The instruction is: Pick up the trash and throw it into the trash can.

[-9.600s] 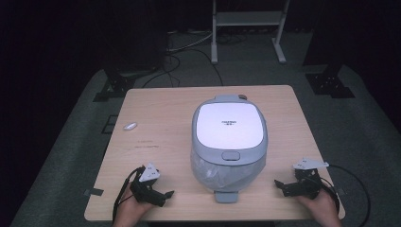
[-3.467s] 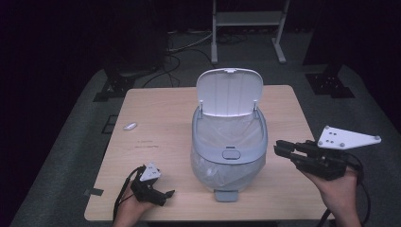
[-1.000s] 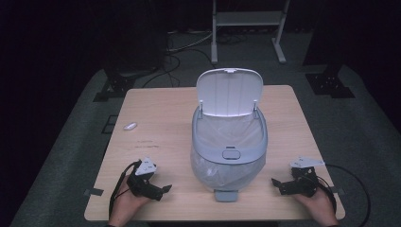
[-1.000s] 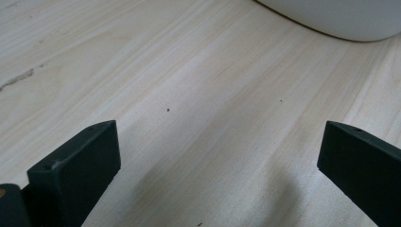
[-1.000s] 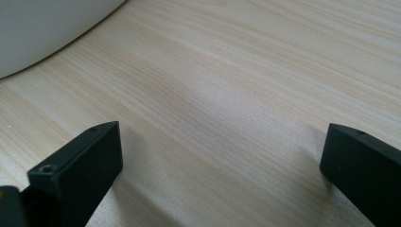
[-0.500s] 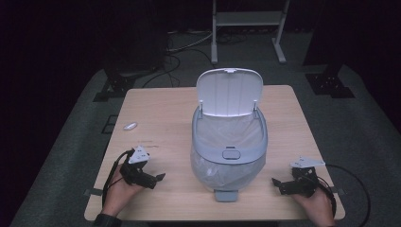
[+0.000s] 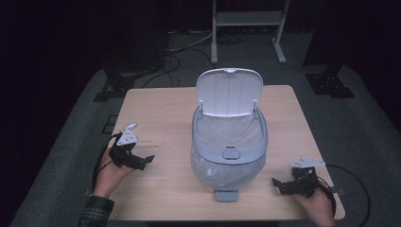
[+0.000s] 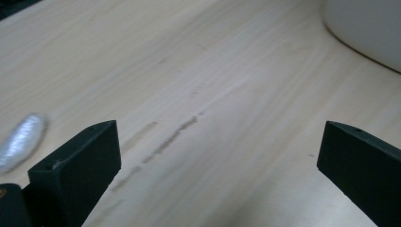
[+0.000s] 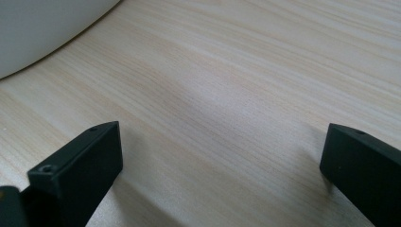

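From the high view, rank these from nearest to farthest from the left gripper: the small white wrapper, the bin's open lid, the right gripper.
Measured from the left gripper:
1. Small white wrapper, just beyond it near the table's left edge.
2. Open lid, upright at the bin's far end, mid-table.
3. Right gripper, across the bin at the near right corner.

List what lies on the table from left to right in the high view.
Left gripper with its fingers apart, near the small white wrapped object → white bin with its lid raised → right gripper, fingers open, at the table's right edge.
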A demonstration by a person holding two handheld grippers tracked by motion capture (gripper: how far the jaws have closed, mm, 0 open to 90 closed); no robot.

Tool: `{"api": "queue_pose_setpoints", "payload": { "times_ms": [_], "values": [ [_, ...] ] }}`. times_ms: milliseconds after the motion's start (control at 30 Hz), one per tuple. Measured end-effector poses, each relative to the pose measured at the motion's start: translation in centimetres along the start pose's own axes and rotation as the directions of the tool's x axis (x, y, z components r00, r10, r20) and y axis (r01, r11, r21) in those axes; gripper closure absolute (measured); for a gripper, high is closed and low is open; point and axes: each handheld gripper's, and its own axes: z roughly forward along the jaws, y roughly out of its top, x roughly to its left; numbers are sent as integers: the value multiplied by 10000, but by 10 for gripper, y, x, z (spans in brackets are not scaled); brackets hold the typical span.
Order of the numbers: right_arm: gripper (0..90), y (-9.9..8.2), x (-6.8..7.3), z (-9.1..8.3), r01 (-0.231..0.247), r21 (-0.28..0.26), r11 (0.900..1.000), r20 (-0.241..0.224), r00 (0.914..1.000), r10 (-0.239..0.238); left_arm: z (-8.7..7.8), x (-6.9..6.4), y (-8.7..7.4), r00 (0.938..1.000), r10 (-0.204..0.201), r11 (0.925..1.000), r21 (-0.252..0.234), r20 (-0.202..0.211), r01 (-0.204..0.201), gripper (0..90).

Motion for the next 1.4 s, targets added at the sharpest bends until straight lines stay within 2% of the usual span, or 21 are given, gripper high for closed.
{"api": "queue_pose_setpoints", "payload": {
  "times_ms": [33, 267, 367, 467, 633, 867, 1033, 1267, 1333, 1367, 1400],
  "values": [
    [0, 0, 0, 0, 5, 0, 10000, 0, 10000, -5, 1, 5, 0, 10000, -73, 9999, -115, -50, 73, 0],
    [0, 0, 0, 0, 5, -3, 10000, 0, 10000, -5, 10, 33, 0, 9986, -268, 9996, -53, -457, 265, 0],
    [0, 0, 0, 0, 0, 0, 10000, 1, 10000, 0, 16, 43, -3, 9973, -498, 9985, -236, -541, 485, 0],
    [0, 0, 0, 0, 1, 0, 10000, 1, 10000, -1, 24, 55, -9, 9956, -630, 9980, -123, -698, 623, 0],
    [0, 0, 0, 0, 3, -3, 10000, -1, 10000, -3, 32, 68, -16, 9929, -904, 9958, -231, -775, 889, 0],
    [0, 0, 0, 0, 1, -2, 10000, -1, 10000, -1, 47, 85, -26, 9862, -1297, 9912, -408, -1033, 1261, 0],
    [0, 0, 0, 0, 3, -2, 10000, 1, 10000, -3, 53, 95, -33, 9764, -1651, 9851, -712, -1393, 1564, 27],
    [0, 0, 0, 0, -2, -4, 10000, -1, 10000, 2, 61, 102, -38, 9707, -1704, 9828, -1001, -1695, 1551, 45],
    [0, 0, 0, 0, -5, -9, 10000, 1, 10000, 5, 65, 107, -37, 9704, -1855, 9822, -594, -1543, 1783, 44],
    [0, 0, 0, 0, 3, -5, 10000, -1, 10000, -3, 68, 108, -35, 9720, -1773, 9840, -438, -1545, 1725, 43],
    [0, 0, 0, 0, 5, -6, 10000, -1, 10000, -5, 68, 108, -34, 9725, -1628, 9864, -513, -1668, 1563, 40]
  ]
}}
